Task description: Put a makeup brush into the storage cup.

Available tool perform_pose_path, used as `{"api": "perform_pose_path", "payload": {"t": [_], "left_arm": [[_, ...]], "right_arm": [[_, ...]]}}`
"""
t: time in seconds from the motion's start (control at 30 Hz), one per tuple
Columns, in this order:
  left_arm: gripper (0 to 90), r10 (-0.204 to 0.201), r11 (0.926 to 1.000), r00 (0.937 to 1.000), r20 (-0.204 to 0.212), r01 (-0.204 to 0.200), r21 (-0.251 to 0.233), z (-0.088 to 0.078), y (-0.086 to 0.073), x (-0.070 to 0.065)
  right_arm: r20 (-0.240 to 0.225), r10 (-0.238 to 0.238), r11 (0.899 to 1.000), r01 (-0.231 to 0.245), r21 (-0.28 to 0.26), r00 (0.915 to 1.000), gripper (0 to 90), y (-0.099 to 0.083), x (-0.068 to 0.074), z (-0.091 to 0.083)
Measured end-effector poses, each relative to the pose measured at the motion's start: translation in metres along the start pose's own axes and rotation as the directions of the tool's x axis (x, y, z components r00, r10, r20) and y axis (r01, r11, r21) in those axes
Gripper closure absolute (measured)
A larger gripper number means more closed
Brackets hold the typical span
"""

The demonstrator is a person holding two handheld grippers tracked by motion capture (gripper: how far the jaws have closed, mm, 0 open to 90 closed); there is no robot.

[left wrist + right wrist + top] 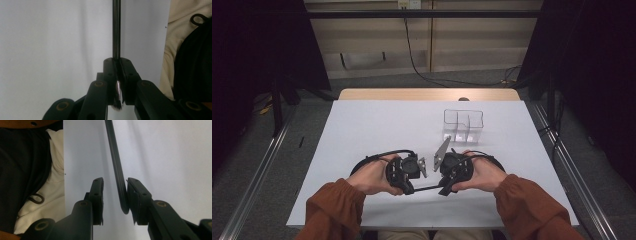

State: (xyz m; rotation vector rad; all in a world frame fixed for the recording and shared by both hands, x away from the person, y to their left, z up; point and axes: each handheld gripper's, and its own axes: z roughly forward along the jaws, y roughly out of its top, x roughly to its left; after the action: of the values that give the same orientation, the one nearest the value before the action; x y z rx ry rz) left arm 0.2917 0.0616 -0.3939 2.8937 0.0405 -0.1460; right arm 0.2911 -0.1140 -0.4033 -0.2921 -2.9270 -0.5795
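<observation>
White table [377, 130], clear divided box [463, 125] near its far right.
Your left gripper [117, 75] pinches one end of a thin black rod [427, 188]; your right gripper [115, 195] stands spread around the other end, one pad touching.

Lab recording bay; black curtains [597, 75]; metal frame rails [257, 170]; white table [377, 125]

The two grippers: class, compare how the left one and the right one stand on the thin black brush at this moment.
The left gripper has its jaws shut on the brush at its bristle end; the right gripper has a gap, the handle end lying against one pad only. The left jaws meet; the right jaws stand apart. Both face each other low over the white table.
</observation>
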Motion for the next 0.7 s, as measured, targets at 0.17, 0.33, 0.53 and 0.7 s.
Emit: {"api": "perform_pose_path", "payload": {"t": [0.17, 0.33, 0.53, 0.7], "left_arm": [[84.1, 0.011, 0.9999, 0.9999, 0.007, -0.011, -0.008, -0.0008, -0.0002, -0.0002], [84.0, 0.006, 0.9998, 0.9998, 0.018, -0.005, -0.017, -0.0002, -0.0008, -0.0001], [84.0, 0.026, 0.9996, 0.9996, 0.012, -0.026, -0.005, 0.0011, 0.0005, 0.0004], [83.9, 0.017, 0.9997, 0.9996, 0.022, -0.017, -0.017, 0.0049, -0.0012, 0.0009]], "right_arm": [[-0.007, -0.002, 1.0, 0.002, 0.003, 1.0, 70.6, 0.0004, 0.0002, 0.002], [-0.019, -0.013, 1.0, 0.014, 0.012, 0.9997, 70.8, 0.0007, -0.0012, 0.005], [-0.029, -0.014, 1.0, 0.014, 0.01, 0.9995, 72.6, 0.0026, -0.0006, 0.0063], [-0.022, -0.026, 1.0, 0.026, 0.001, 0.9994, 80.9, 0.0016, -0.0019, 0.0063]]}}
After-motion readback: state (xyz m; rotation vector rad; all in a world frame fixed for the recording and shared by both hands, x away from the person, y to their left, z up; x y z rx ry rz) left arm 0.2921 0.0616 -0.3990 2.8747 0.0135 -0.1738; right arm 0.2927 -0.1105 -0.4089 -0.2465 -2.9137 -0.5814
